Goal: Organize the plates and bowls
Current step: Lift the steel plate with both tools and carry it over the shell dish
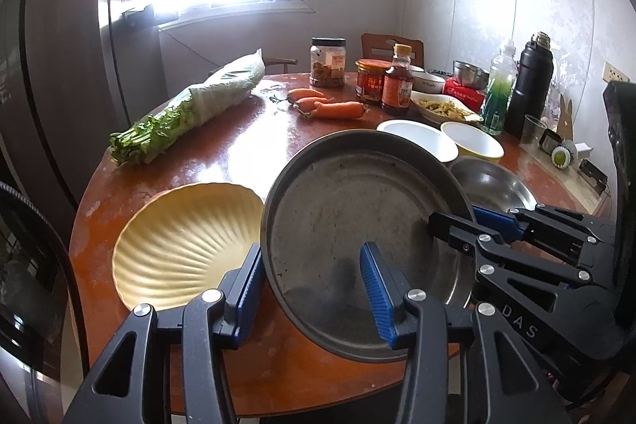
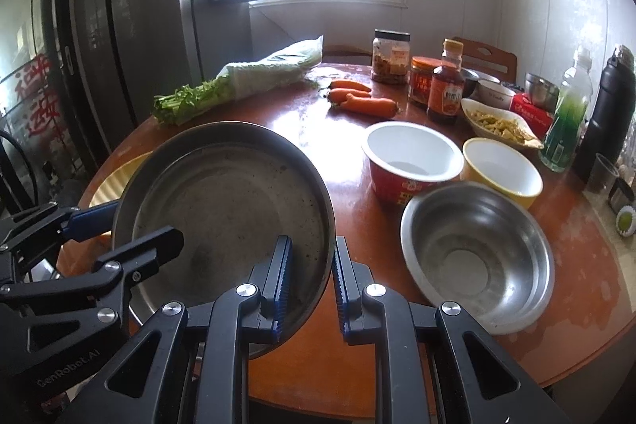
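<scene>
— Because the metal plate (image 1: 357, 225) hung tilted off the table (image 1: 246, 150) with each of my claws on an opposite rim, what worried you most?

— It slipping. My left gripper (image 1: 314, 289) straddled the near-left rim with its blue pads (image 1: 375, 289) set well apart, one outside the wall and one inside on the plate's floor, so I judged it was hardly pinching at all. If my right let go first, the plate could have dropped onto the yellow scalloped plate (image 1: 187, 245) just beside and below it.

— And your right?

— My right gripper (image 2: 308, 281) was narrow, its pads either side of the plate's near-right rim. Whether they truly clamped the thin wall I could not tell; a sliver of gap seemed to show.

— Anything else at risk?

— The steel bowl (image 2: 477, 257) sat just right of the plate, with the red-and-white bowl (image 2: 411, 161) and yellow bowl (image 2: 503, 169) farther back. A swing to the right could have knocked them toward the bottles (image 2: 447, 82).
</scene>
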`<move>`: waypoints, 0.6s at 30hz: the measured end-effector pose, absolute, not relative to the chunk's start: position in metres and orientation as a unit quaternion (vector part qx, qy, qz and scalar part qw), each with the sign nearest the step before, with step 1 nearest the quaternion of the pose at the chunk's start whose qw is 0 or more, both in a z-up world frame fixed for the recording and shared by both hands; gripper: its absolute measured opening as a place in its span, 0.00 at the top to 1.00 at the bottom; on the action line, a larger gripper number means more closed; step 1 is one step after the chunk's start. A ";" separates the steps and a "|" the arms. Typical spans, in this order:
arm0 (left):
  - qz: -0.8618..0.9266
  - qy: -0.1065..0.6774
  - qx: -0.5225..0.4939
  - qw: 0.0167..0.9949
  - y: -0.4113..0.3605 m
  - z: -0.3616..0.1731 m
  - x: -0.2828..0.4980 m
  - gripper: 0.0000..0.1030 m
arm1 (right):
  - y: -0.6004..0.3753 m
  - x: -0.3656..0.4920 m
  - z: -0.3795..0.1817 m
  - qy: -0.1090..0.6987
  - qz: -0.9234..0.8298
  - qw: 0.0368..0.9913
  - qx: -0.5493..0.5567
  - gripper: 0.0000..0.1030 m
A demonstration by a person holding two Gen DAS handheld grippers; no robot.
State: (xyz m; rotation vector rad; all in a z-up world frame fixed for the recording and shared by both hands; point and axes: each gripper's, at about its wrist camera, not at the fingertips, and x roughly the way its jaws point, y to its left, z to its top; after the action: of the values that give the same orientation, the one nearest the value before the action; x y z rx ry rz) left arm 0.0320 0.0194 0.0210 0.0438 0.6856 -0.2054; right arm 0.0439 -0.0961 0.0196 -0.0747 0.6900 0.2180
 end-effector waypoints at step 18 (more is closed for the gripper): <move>-0.062 0.312 0.000 0.948 0.067 0.043 0.046 0.53 | -0.051 0.066 0.040 0.317 0.143 0.936 -0.056 0.80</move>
State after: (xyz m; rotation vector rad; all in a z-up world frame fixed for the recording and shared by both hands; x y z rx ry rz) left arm 0.0460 0.0671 0.0425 -0.0006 0.6351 -0.1271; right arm 0.0663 -0.0514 0.0402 -0.1154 0.6481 0.2922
